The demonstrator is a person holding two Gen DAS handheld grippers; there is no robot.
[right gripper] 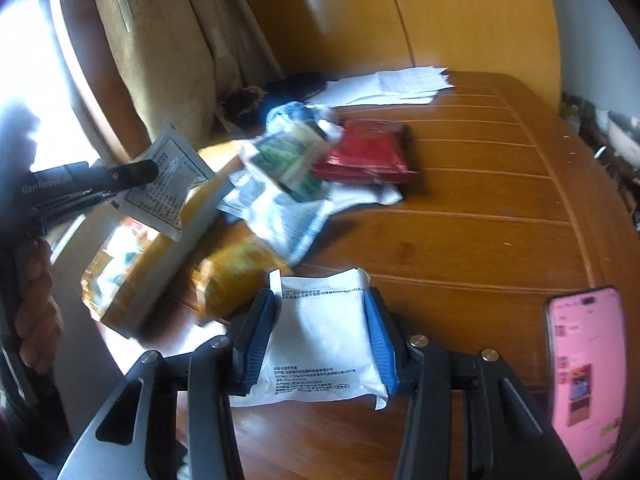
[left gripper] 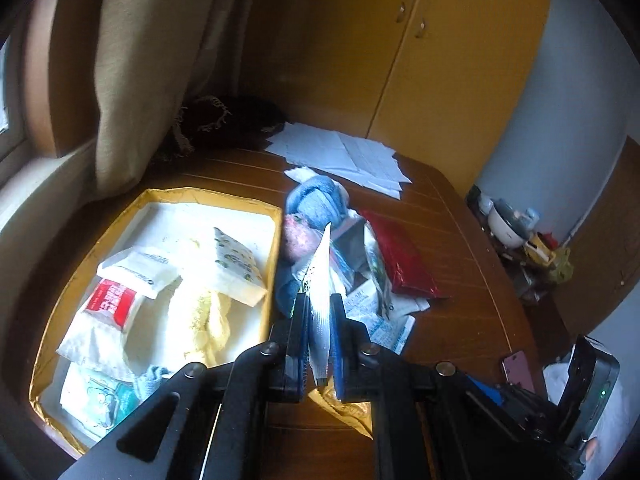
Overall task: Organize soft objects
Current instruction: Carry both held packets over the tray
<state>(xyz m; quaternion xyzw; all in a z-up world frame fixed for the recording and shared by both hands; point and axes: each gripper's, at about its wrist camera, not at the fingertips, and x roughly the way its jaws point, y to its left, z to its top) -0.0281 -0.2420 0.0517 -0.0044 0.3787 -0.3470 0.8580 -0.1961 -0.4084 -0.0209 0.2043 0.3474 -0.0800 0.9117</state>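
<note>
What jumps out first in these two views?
Both grippers hold flat white printed sachets: the left gripper pinches a thin white foil sachet edge-on, raised beside the yellow-rimmed open cardboard box of packets, while the right gripper grips a wider white plastic pouch at the brown wooden table. Behind lie a heap of mixed packets with a shiny red foil pack, and a pink-screened phone stands at right.

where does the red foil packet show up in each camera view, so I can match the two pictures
Left wrist view: red foil packet lies right of centre on the table, at the loose pile's right edge.
Right wrist view: red foil packet lies above centre, again right of the pile.
Shared landmark: the white papers at the table's far edge.
</note>
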